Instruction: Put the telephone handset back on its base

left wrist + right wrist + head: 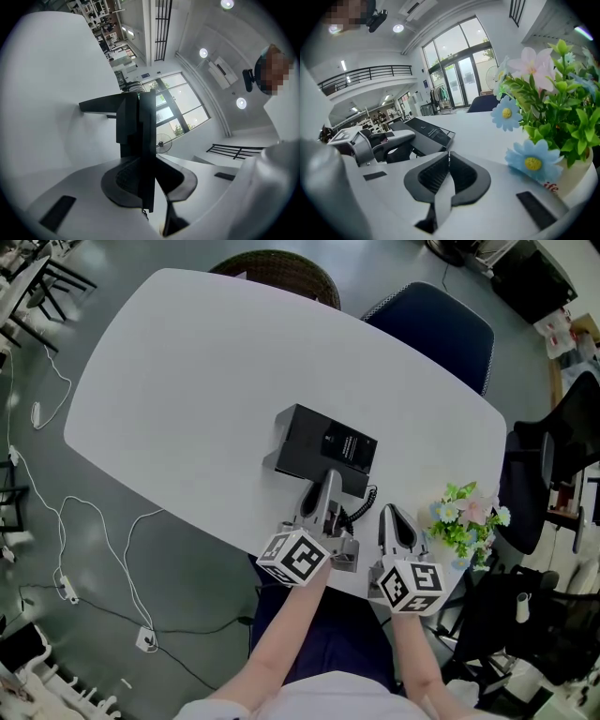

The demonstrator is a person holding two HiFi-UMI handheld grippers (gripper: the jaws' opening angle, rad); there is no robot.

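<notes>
Plainly the left hand-held gripper [143, 164] pinches the black handset [136, 126], just below the base [326, 448] at mid-frame on the table [187, 381]. It is probably rigid, light, smooth plastic, best held across its slim middle, and the coiled cord [361, 507] may tug. The right hand-held gripper [449, 157] is pressed together and empty.

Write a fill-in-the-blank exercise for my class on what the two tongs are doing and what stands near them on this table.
1. The left tongs are clamped on the telephone ____.
2. The right tongs are ____ and empty.
3. The flowers stand beside the ____ tongs.
Missing words: handset; shut; right.
</notes>
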